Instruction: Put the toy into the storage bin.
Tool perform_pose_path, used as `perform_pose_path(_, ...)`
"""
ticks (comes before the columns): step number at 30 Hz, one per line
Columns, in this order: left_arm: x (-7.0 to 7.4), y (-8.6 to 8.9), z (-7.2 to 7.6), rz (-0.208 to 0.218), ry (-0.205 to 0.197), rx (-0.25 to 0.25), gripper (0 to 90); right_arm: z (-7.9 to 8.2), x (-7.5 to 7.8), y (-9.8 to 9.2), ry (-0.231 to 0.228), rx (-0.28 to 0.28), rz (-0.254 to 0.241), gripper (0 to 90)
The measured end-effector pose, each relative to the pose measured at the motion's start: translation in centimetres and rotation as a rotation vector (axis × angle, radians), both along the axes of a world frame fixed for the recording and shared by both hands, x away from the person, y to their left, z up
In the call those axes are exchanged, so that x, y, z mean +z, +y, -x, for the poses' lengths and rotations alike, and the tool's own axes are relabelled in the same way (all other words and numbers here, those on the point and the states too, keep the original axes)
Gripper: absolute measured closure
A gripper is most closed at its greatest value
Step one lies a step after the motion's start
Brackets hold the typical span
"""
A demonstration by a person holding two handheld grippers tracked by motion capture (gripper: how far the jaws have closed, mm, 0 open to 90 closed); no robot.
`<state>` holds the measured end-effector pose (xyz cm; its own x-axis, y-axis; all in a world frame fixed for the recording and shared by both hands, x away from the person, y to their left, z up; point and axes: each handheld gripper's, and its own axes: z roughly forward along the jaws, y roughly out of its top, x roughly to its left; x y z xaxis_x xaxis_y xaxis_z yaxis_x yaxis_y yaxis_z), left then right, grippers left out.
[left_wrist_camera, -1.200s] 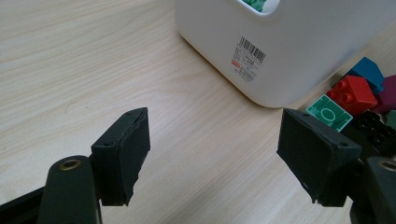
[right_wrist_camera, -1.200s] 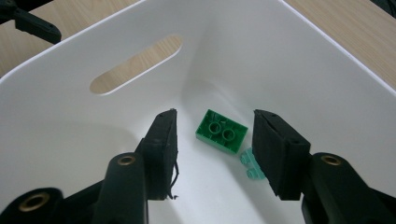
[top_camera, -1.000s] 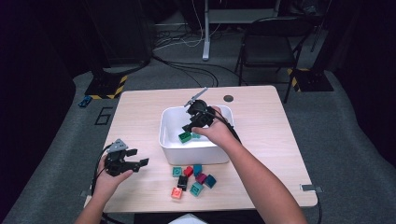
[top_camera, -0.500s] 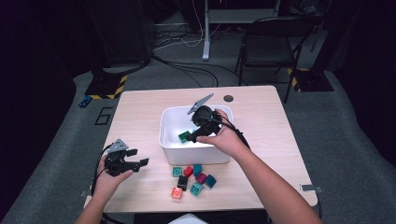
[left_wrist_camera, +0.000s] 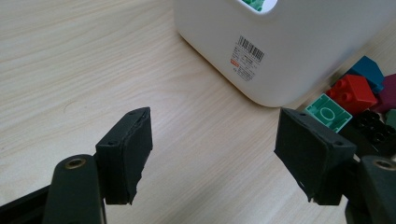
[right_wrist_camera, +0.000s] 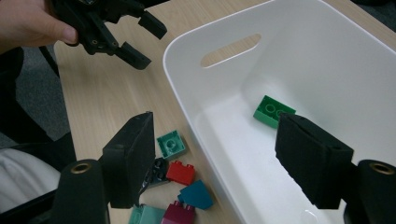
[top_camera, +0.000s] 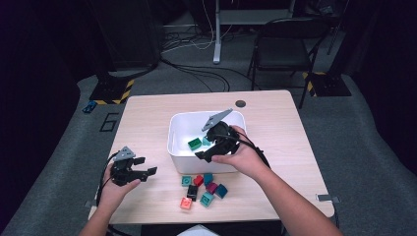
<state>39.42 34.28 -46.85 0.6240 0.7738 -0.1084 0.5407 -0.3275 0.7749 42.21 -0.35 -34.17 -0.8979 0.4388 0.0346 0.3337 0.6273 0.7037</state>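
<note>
1. Bricks are the whole game here: loose ones go from the counter into the white bin. The right claw hangs over the bin's near wall with its jaws spread wide and nothing between them. They've just been opening, so I'd call this the tail end of a drop.

2. Going outward from that claw, the green brick lies flat on the bin floor at about 1 o'clock in the right gripper view. In the high view a teal one sits right beside it, at its 3 o'clock.

3. At the bin's 6 o'clock, outside the wall, is the leftover pile: red, teal, blue, maroon, black and a pinkish one, bunched close together on the counter.

4. Way out at 8 o'clock from the bin, the left claw hovers above bare wood, jaws spread too, holding nothing.

5. Next move, I reckon: swing the right claw back over the near wall and down to the pile. The bricks touch each other, so pick one on the edge, line the jaws across its flat sides, then pinch.
</note>
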Motion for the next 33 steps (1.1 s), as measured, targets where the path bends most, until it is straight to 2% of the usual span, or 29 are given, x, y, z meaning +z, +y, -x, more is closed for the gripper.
perform_pose_path(8,0.0,0.0,0.0,-0.003,0.000,0.001,27.1,1.9,-0.4,-1.3,-0.017,-0.001,-0.009,28.3)
perform_pose_path(15,0.0,0.0,0.0,-0.007,-0.001,0.000,27.0,2.9,-1.2,-2.3,-0.022,-0.011,-0.021,28.5)
perform_pose_path(25,0.0,0.0,0.1,-0.004,-0.001,0.002,27.1,4.6,-3.4,-3.7,-0.006,-0.046,-0.044,29.1)
perform_pose_path(33,0.0,0.0,0.1,-0.005,-0.001,0.003,27.0,5.4,-5.6,-4.6,-0.012,-0.085,-0.021,30.2)
